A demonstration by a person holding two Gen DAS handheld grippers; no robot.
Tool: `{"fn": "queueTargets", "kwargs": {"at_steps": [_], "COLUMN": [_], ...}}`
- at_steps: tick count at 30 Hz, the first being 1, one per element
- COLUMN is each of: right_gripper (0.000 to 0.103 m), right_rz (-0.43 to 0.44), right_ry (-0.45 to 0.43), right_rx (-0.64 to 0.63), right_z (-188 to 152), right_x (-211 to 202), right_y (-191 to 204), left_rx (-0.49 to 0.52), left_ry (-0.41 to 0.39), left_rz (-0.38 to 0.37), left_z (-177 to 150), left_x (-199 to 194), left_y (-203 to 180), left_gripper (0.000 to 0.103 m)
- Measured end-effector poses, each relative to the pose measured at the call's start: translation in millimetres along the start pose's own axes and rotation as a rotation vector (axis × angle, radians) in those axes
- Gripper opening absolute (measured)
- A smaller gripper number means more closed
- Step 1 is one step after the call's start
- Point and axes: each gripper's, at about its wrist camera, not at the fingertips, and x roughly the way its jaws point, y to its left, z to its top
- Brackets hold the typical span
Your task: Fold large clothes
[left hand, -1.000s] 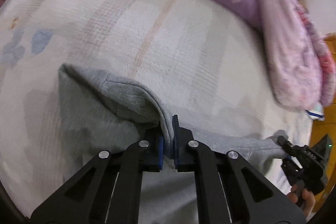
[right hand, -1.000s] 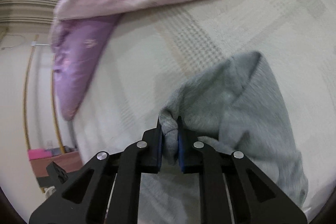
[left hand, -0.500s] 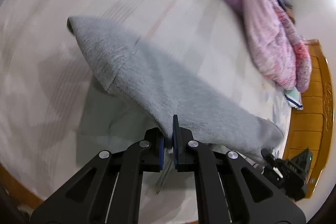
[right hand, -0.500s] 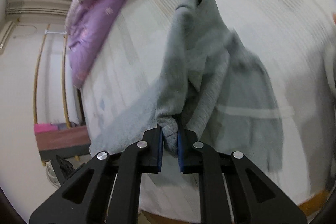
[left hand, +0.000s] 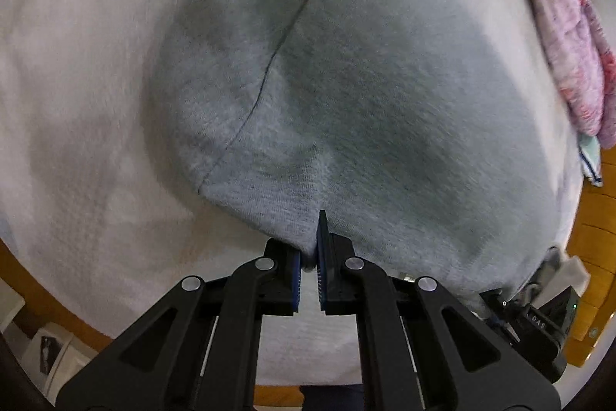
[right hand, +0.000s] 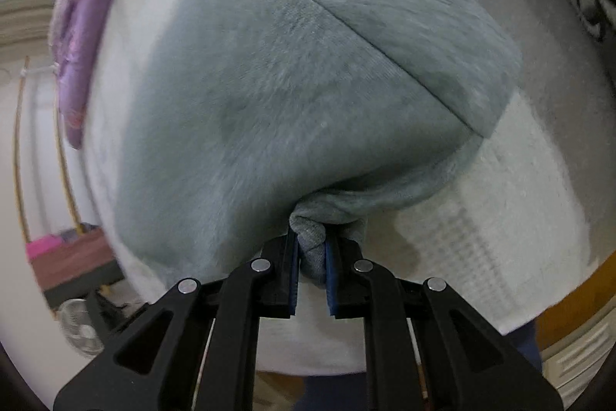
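Note:
A large grey sweatshirt (left hand: 346,83) hangs spread out above a white bed (left hand: 77,103), filling both views. My left gripper (left hand: 308,253) is shut on a fold of its near edge. My right gripper (right hand: 311,253) is shut on a bunched wad of the same grey sweatshirt (right hand: 292,83), and it shows at the lower right of the left wrist view (left hand: 527,318). A seam runs diagonally across the cloth in both views.
A purple and pink quilt (left hand: 566,26) lies piled along the far side of the bed and also shows in the right wrist view (right hand: 77,45). A wooden bed frame (left hand: 593,218) runs along the right. A floor fan (right hand: 81,326) and a dark bench (right hand: 73,260) stand beside the bed.
Both grippers have lifted the sweatshirt off the bed and pulled it taut between them. It now hangs spread open and close to both cameras.

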Motion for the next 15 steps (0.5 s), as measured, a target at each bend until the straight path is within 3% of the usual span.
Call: {"fn": "queueTargets", "kwargs": {"at_steps": [5, 7, 8, 9, 12, 15], "right_gripper": [0.013, 0.019, 0.021, 0.025, 0.025, 0.018], "right_rz": [-0.013, -0.016, -0.042, -0.077, -0.149, -0.108], "right_ry": [0.019, 0.033, 0.048, 0.06, 0.091, 0.11], "right_rx": [0.006, -0.019, -0.038, -0.06, -0.186, -0.329], "right_z": [10.7, 10.0, 8.9, 6.9, -0.2, -7.7], "right_x": [17.8, 8.1, 2.0, -4.9, -29.8, -51.4], "right_y": [-4.7, -1.8, 1.3, 2.6, 18.3, 51.6], "left_rx": [-0.014, -0.01, -0.006, -0.006, 0.008, -0.01], "left_ry": [0.024, 0.04, 0.048, 0.06, 0.061, 0.015], "left_rz": [-0.014, -0.02, -0.018, -0.016, -0.048, -0.067], "left_z": [3.0, 0.9, -1.1, -4.8, -14.9, -15.0], "left_x": [11.9, 3.8, -0.3, -7.3, -29.7, -46.0], "left_y": [5.8, 8.2, 9.5, 12.1, 17.1, 25.0], "left_gripper": [0.012, 0.021, 0.035, 0.04, 0.041, 0.051]}}
